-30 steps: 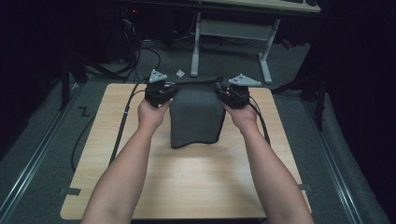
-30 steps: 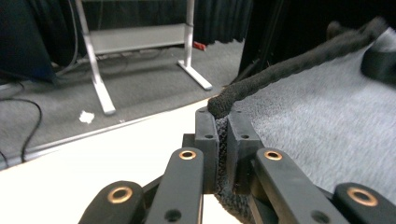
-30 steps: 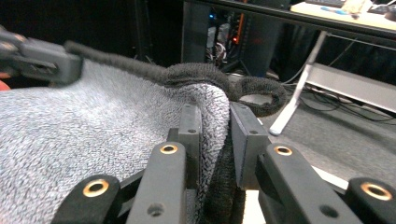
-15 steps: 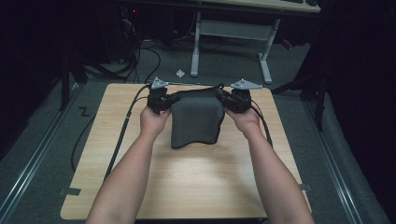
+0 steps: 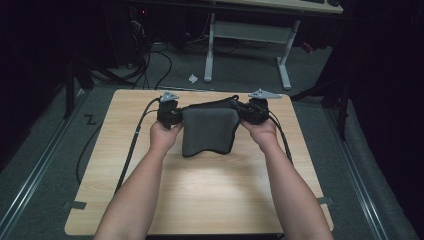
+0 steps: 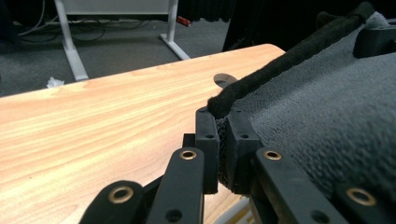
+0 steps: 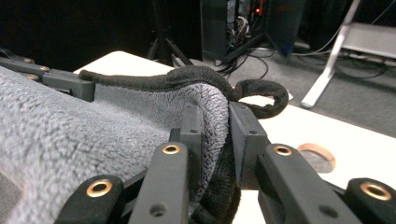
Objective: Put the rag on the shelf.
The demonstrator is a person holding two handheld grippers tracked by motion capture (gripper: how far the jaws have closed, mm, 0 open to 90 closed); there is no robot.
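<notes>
The black jaws of the left gripper (image 6: 223, 140) are clenched on the near corner of a dark grey, soft terry towel with a black piped edge (image 6: 327, 107), and the cloth is squeezed tight between the two pads. The right gripper (image 7: 215, 135) grasps the opposite corner in the same way, with the thick black hem and its small hanging loop (image 7: 261, 95) bulging out above the jaws. In the high view the left gripper (image 5: 169, 113) and the right gripper (image 5: 256, 111) stand well apart at the far half of the light wooden table (image 5: 210, 200), and the towel (image 5: 209, 131) hangs stretched between them, its lower part folded and lying on the tabletop towards the person. I judge that the step in hand is laying the towel down flat, or making a fold of it. The next move calls for bringing both corners down evenly, keeping the top edge taut so no wrinkle forms, and only then releasing the two grips together
</notes>
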